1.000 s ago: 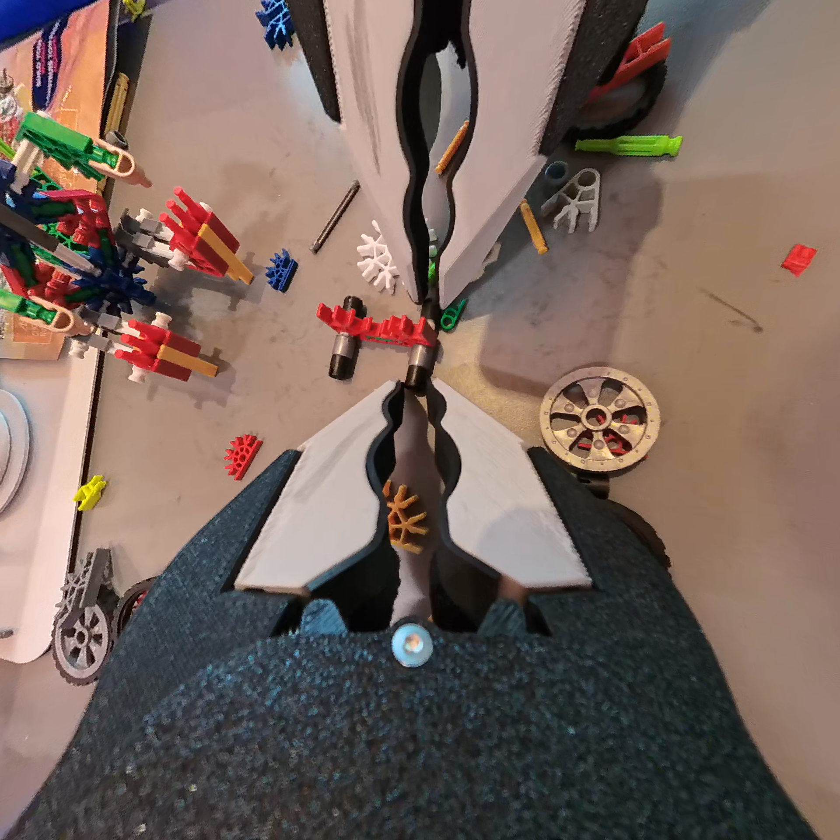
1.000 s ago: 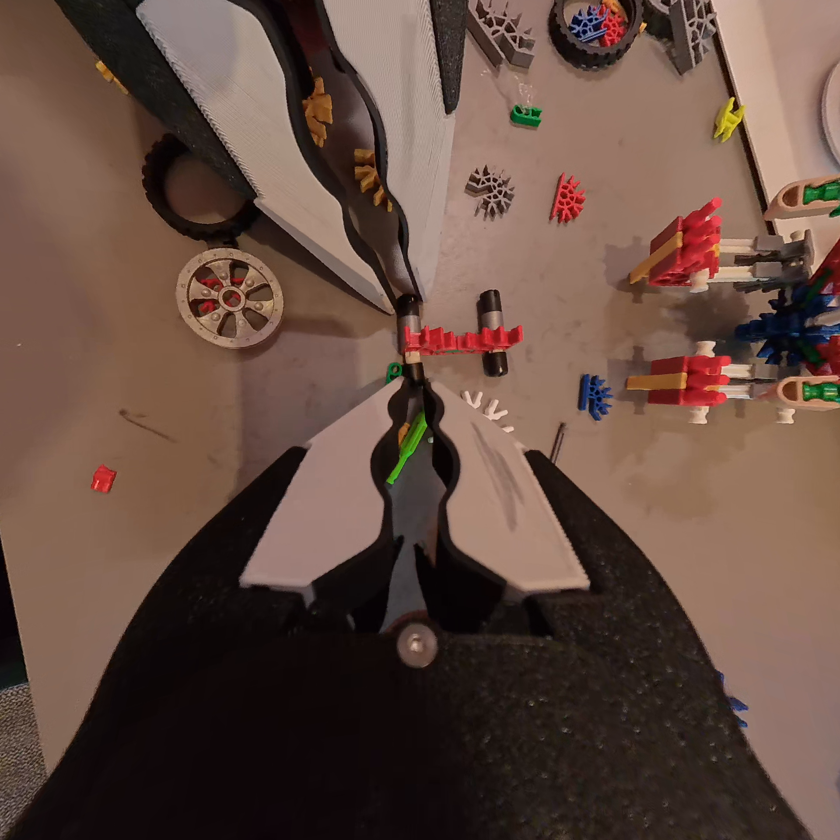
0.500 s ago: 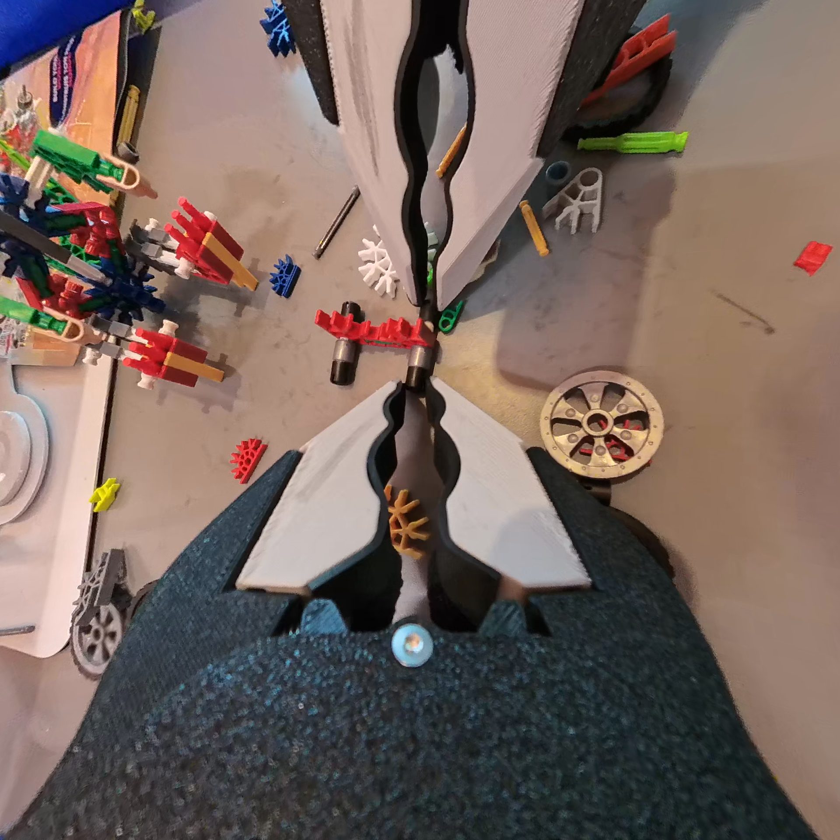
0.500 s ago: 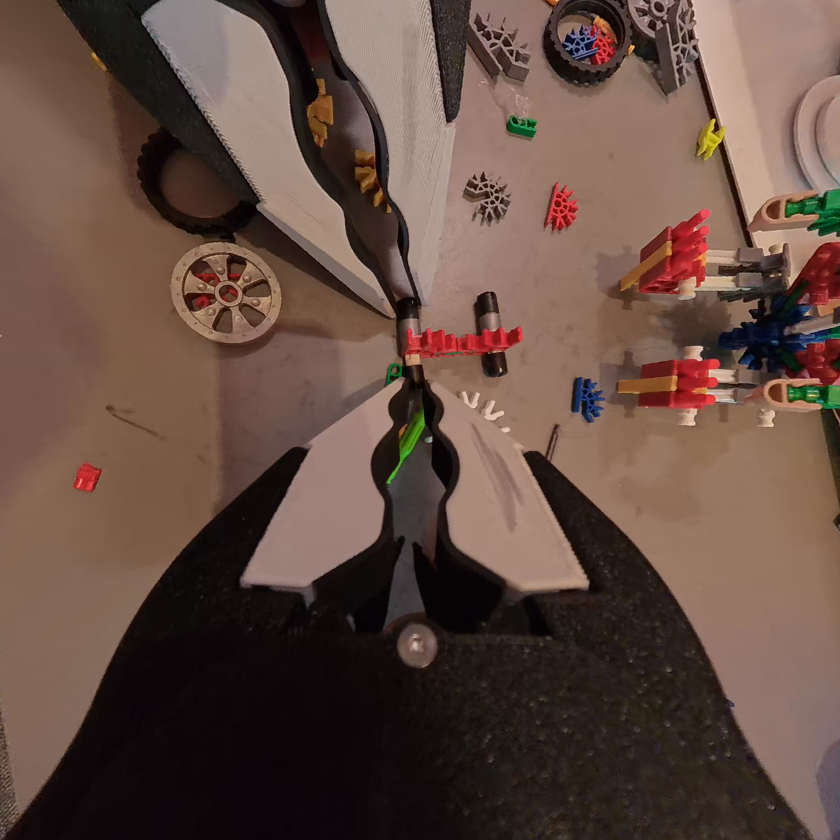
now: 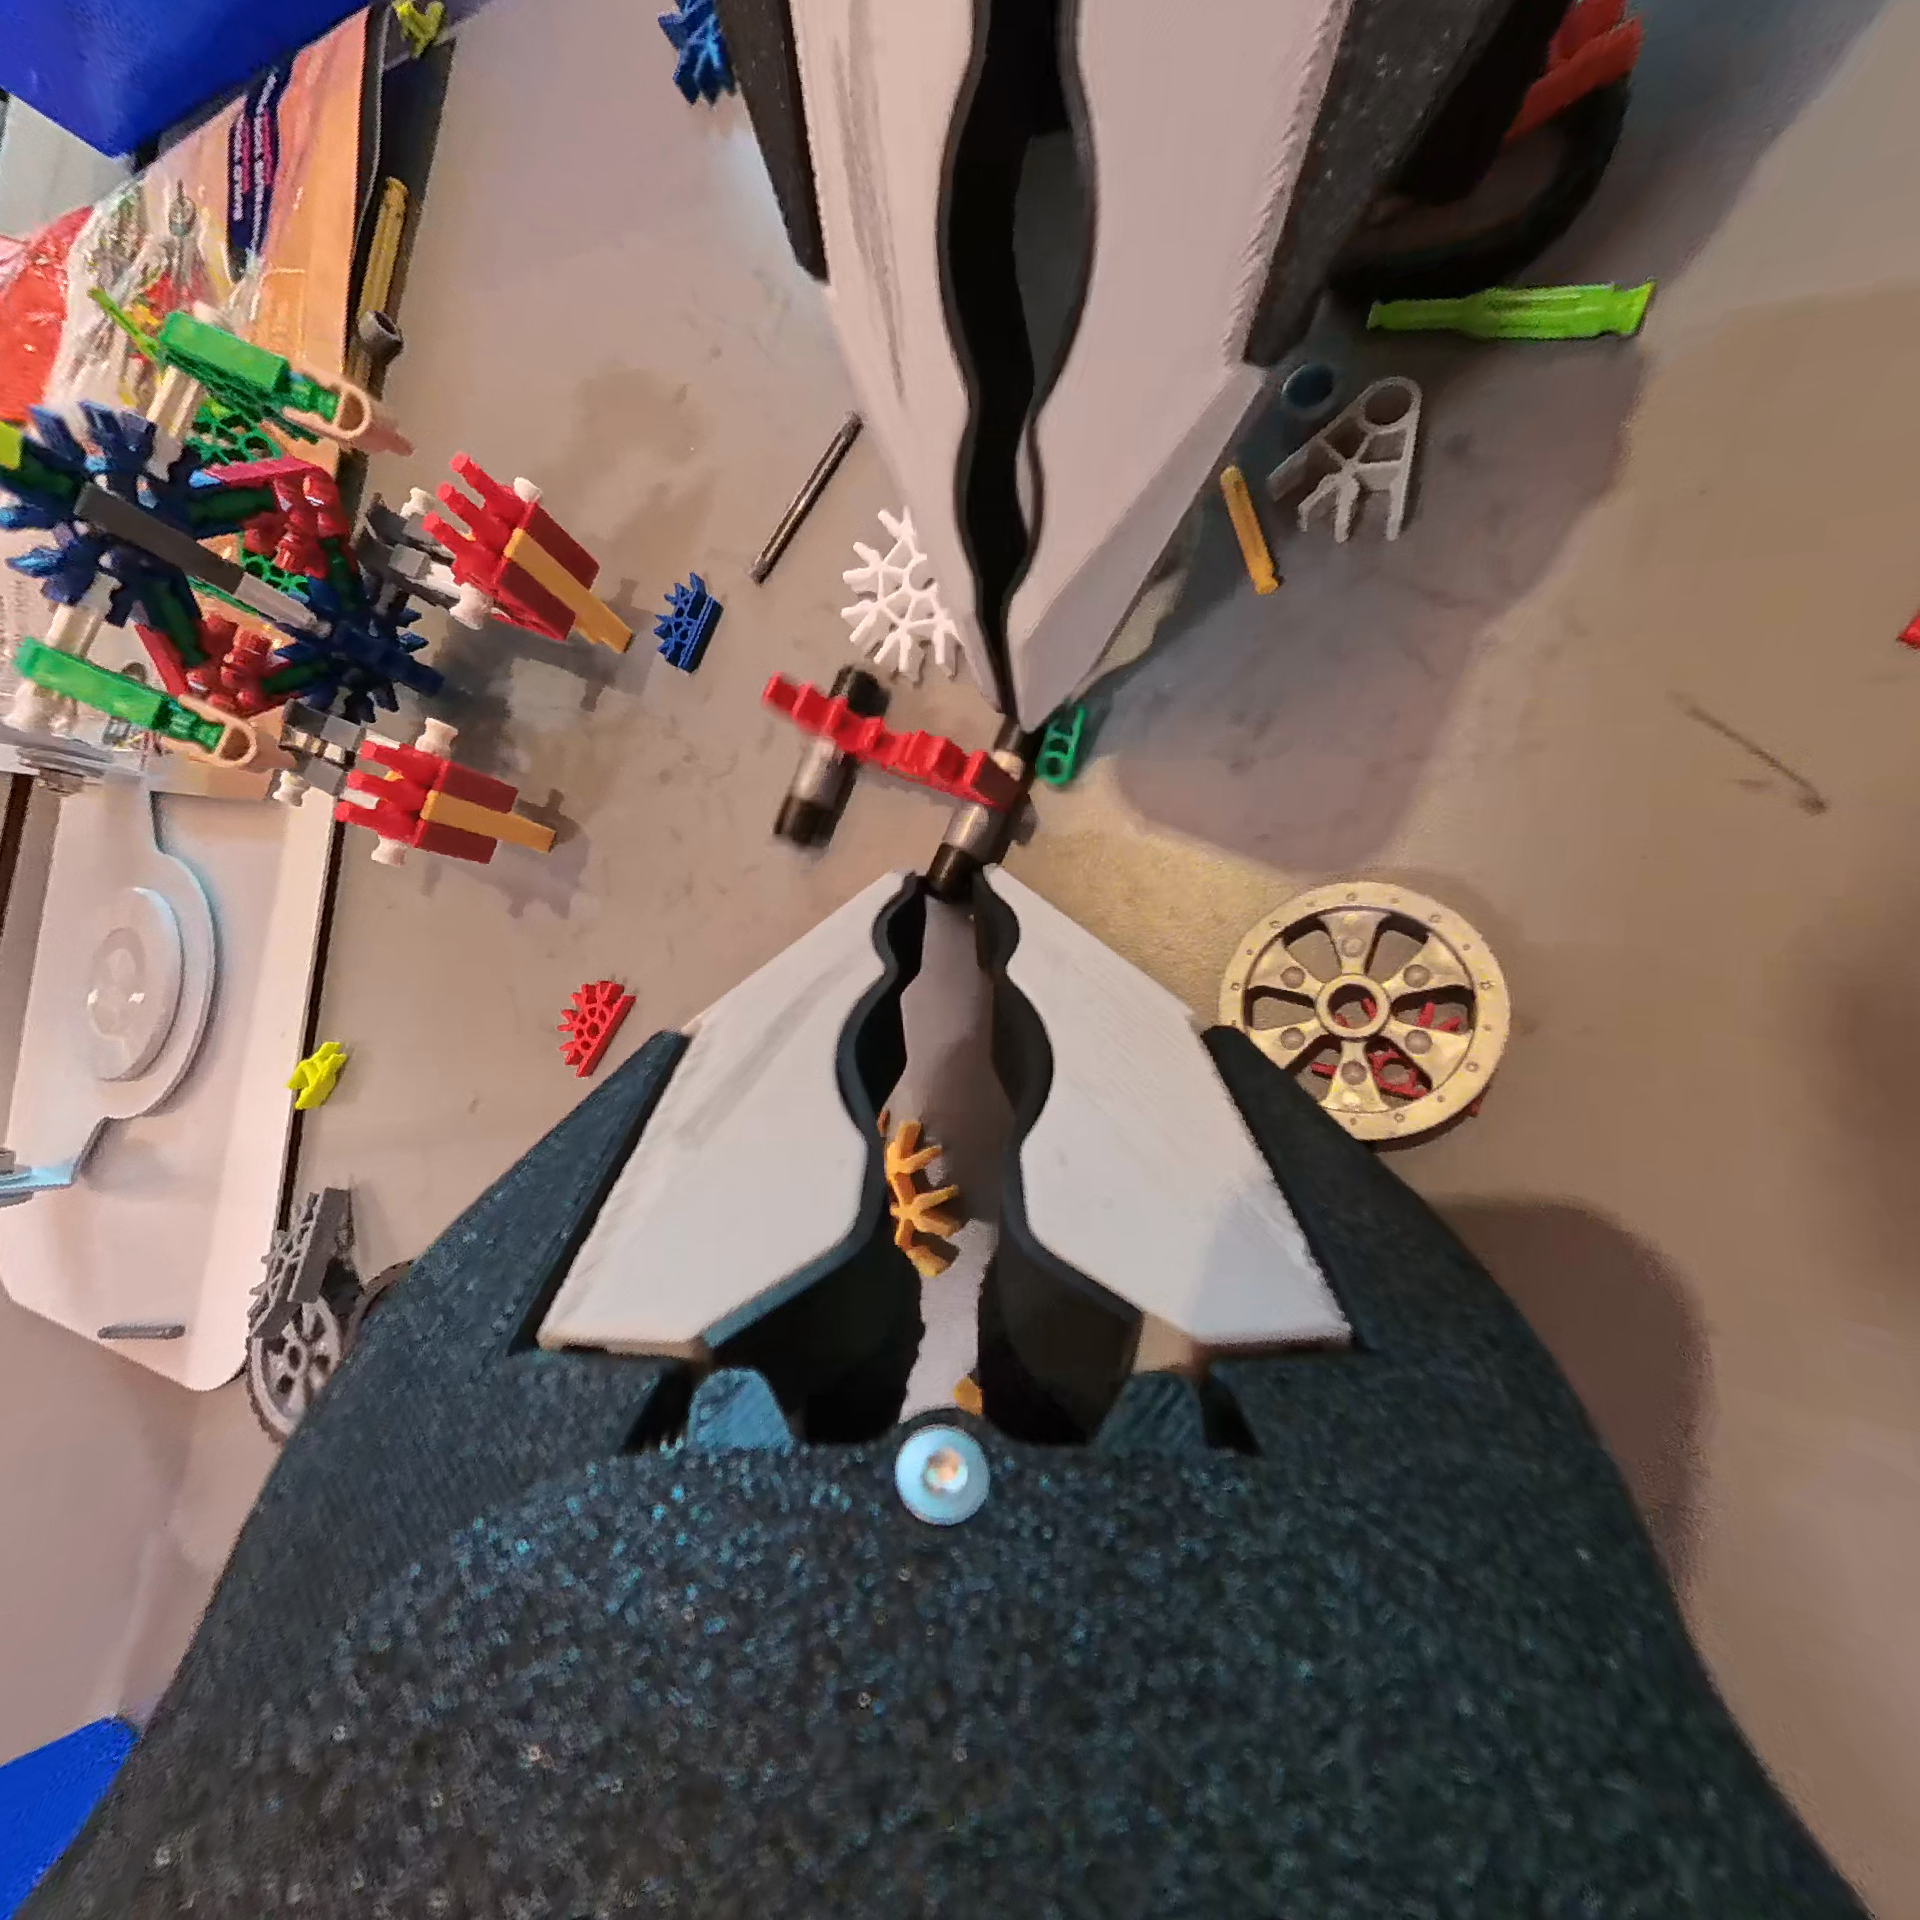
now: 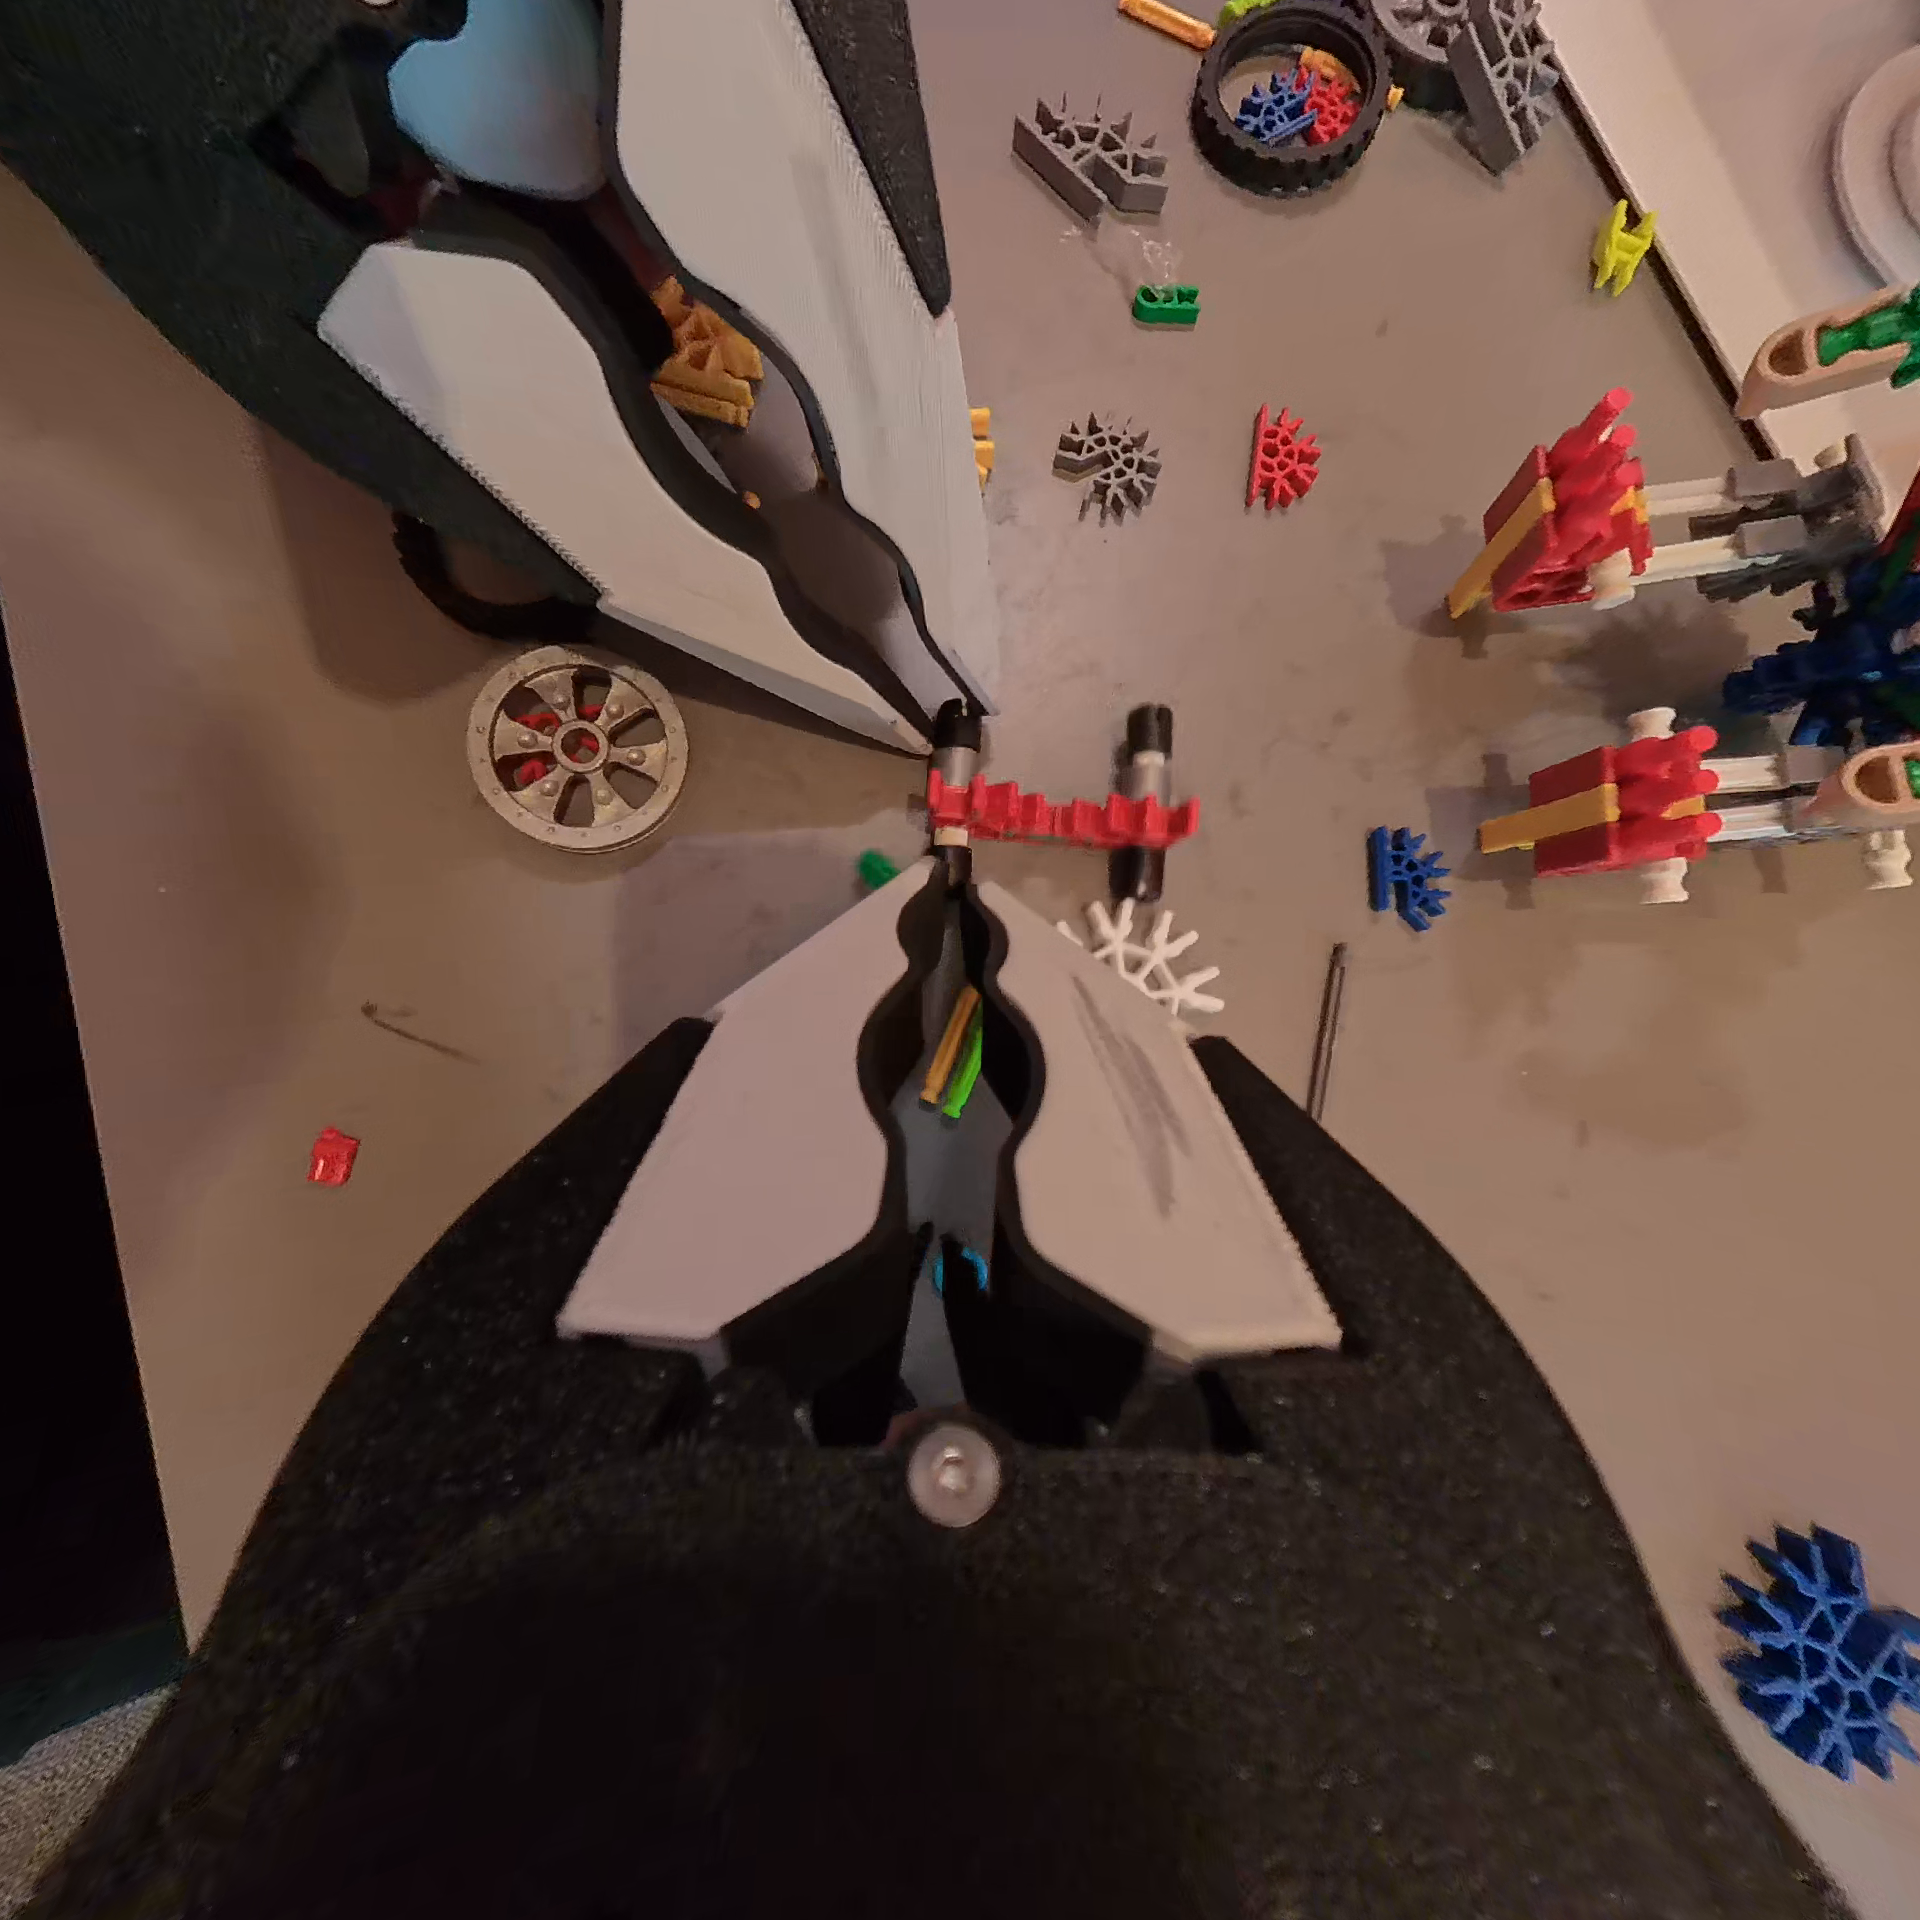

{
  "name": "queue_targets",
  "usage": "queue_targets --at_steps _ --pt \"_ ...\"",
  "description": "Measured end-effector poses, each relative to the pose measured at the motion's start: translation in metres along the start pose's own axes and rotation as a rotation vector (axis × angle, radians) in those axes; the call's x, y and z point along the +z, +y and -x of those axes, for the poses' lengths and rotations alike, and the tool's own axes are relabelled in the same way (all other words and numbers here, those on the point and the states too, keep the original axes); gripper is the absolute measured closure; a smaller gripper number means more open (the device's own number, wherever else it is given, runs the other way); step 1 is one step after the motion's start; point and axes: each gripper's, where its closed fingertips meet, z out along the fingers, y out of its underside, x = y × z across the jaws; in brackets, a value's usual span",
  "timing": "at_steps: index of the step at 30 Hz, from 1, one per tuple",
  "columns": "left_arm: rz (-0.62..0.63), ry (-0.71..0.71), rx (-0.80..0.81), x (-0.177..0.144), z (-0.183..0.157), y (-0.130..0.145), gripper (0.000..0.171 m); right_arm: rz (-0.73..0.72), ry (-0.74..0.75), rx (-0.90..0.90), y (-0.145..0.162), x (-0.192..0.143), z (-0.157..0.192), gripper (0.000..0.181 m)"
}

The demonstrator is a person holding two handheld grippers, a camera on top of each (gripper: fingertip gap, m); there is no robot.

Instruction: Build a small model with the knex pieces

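Observation:
A black rod with a grey sleeve (image 5: 977, 826) runs through one end of a red toothed strip (image 5: 894, 743). A second black and grey rod (image 5: 821, 774) sits on the strip's other end. My left gripper (image 5: 948, 883) is shut on the near black end of the first rod. My right gripper (image 5: 1013, 717) comes in from the top and pinches the rod's far end. In the right wrist view my right gripper (image 6: 951, 883) is shut on the thin end of the rod (image 6: 954, 764). The left gripper (image 6: 956, 722) holds the opposite end. The red strip (image 6: 1060, 816) sticks out to the right.
A bronze wheel hub (image 5: 1366, 1013), a white snowflake connector (image 5: 899, 608) and a small green clip (image 5: 1062, 743) lie close by. A built model of red, blue and green parts (image 5: 208, 582) stands at the left. A black tyre (image 6: 1288, 99) and loose connectors lie farther off. Less than 4 cm separates the two grippers' tips. The bronze wheel hub (image 5: 1366, 1013) is about equally far from each gripper, around 7 centimeters. My right wrist view (image 6: 567, 741) looks at it from another angle.
My right gripper's jaws have closed tighter on the rod's thin end. The red strip with its second rod has tilted a little, and both views are blurred by motion.

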Motion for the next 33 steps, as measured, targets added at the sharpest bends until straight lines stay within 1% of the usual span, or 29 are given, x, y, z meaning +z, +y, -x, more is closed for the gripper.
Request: queue_targets --at_steps 3,7,11,15,23,33 --pt "0.012 -0.009 0.014 0.0001 -0.0001 -0.0001 0.166 -0.008 -0.006 0.033 -0.0004 -0.0002 0.0003 0.181" --pt "-0.003 0.002 -0.013 0.0 -0.0001 0.0001 0.165 -0.02 0.009 0.047 -0.0004 -0.0001 -0.0003 0.181" --pt "0.0 0.003 0.019 -0.0001 -0.0002 0.0 0.166 -0.032 0.007 0.043 -0.0005 -0.0001 -0.0006 0.181" --pt "0.0 -0.005 0.032 -0.0001 -0.0003 -0.0003 0.166 -0.036 0.033 -0.008 -0.0008 0.0 -0.0001 0.181" --pt "-0.012 -0.02 0.008 0.0005 -0.0004 -0.0011 0.166 -0.038 0.052 -0.06 -0.0015 0.0003 -0.0002 0.181" --pt "-0.015 -0.029 0.008 0.0003 -0.0012 -0.0017 0.166 -0.056 0.008 0.064 -0.0018 0.0006 -0.001 0.181"
